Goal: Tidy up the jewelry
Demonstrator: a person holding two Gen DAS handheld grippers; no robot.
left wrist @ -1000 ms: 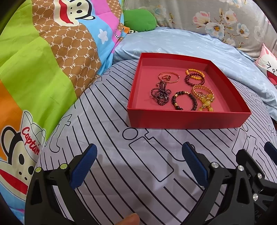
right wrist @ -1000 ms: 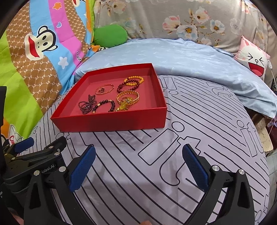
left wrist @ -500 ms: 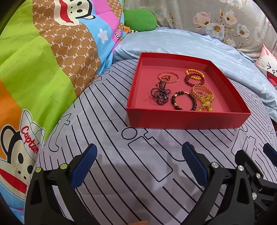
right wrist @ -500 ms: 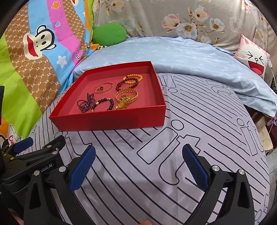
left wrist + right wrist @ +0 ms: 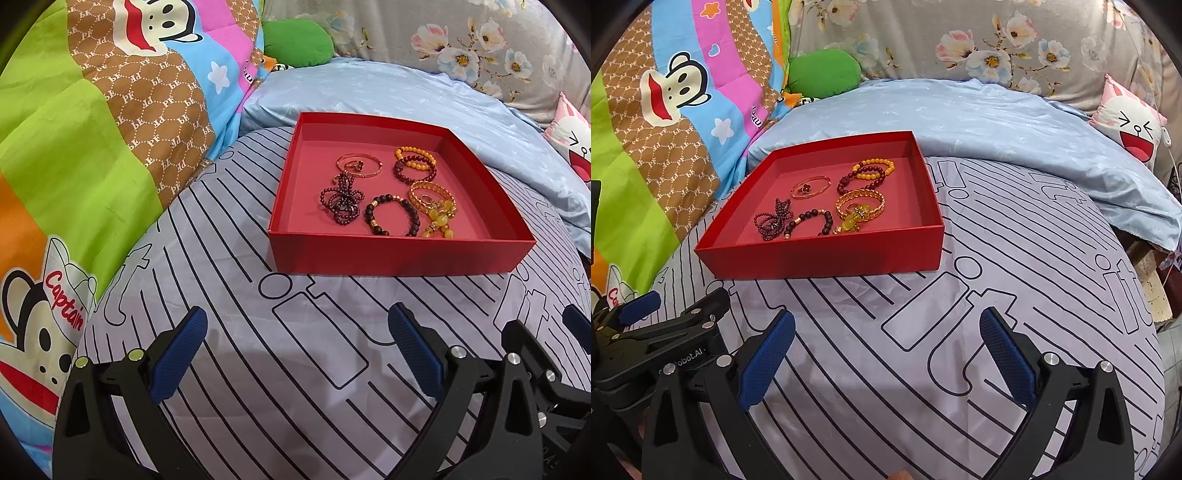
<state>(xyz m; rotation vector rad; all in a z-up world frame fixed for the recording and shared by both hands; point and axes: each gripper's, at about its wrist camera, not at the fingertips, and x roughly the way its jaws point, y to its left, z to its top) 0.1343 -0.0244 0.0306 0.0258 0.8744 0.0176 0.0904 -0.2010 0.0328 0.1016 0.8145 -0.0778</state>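
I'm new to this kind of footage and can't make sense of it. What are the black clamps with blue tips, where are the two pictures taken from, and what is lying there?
The clamps are two hand-held grippers; a person carries one in each hand, and no robot arm is involved. Each picture comes from a fisheye camera mounted on one gripper, looking forward along its two fingers. One shows the left gripper, the other the right gripper. Both are open and hold nothing.

Ahead, on a grey striped bedsheet, sits a shallow red box. Inside lie several bracelets: a thin gold bangle, a black bead bracelet, a yellow bead bracelet and a tangled dark red bead strand. Colourful quilts and pillows surround the sheet.
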